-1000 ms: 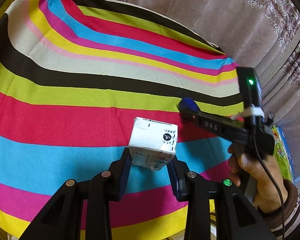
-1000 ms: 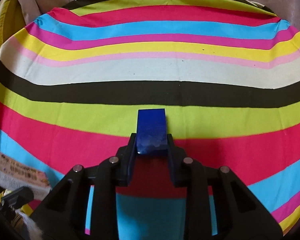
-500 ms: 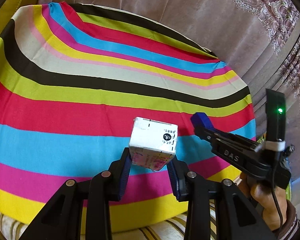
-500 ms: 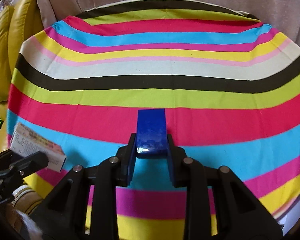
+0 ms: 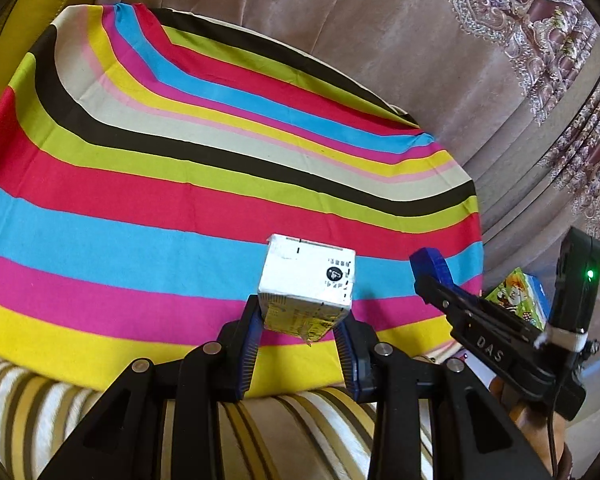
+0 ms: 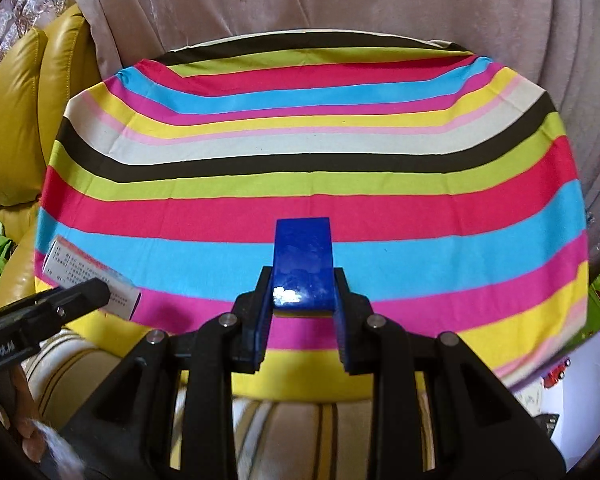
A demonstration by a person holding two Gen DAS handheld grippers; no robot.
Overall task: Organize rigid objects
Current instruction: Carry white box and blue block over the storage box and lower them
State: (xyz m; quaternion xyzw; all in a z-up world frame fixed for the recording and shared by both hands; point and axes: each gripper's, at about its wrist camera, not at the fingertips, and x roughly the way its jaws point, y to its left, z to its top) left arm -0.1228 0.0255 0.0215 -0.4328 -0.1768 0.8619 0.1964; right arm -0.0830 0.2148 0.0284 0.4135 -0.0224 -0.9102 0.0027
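Left wrist view: left gripper [image 5: 300, 334] clamps white printed carton [image 5: 306, 284]; right gripper [image 6: 302, 314] clamps glossy blue block [image 6: 303, 266]. We should carry both level.

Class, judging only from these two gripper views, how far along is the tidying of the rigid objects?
Done: nothing looks placed yet; the striped cloth lies bare. In hand: the left gripper is shut on a white carton, and the right gripper is shut on a blue block, both held above the cloth's near edge. Left: setting both items down in order; where they belong is not shown.
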